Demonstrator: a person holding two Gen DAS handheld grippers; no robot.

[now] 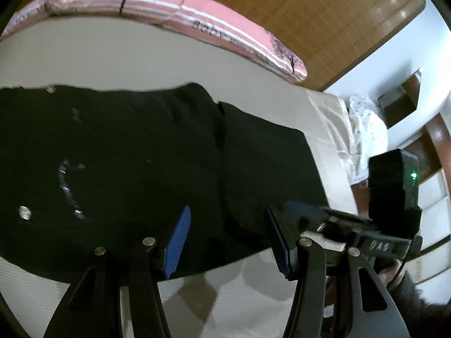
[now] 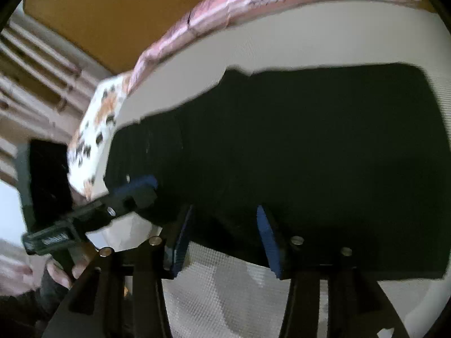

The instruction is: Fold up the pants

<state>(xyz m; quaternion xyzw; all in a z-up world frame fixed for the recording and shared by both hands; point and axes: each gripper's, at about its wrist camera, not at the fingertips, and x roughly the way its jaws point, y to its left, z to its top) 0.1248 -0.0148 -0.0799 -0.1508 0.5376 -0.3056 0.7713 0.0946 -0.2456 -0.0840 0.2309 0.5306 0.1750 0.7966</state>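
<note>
The black pants point(image 1: 126, 155) lie flat across a cream mattress point(image 1: 112, 50); a metal button point(image 1: 24, 212) and zipper glints mark the waist at the left. My left gripper point(image 1: 228, 225) hangs over the near edge of the pants, its blue pads apart and nothing pressed between them. Just to its right, my right gripper point(image 1: 296, 211) reaches onto the same edge. In the right wrist view the pants point(image 2: 282, 155) fill the middle. My right gripper point(image 2: 225, 225) stands open above their near hem, and my left gripper point(image 2: 141, 186) shows at the left, over the cloth.
A pink striped blanket point(image 1: 197, 14) runs along the mattress's far side. A patterned pillow point(image 2: 98, 129) lies at one end and a white spotted cloth point(image 1: 366, 129) at the other. Wooden floor point(image 1: 338, 14) lies beyond. A hand point(image 2: 59, 276) grips the left tool's handle.
</note>
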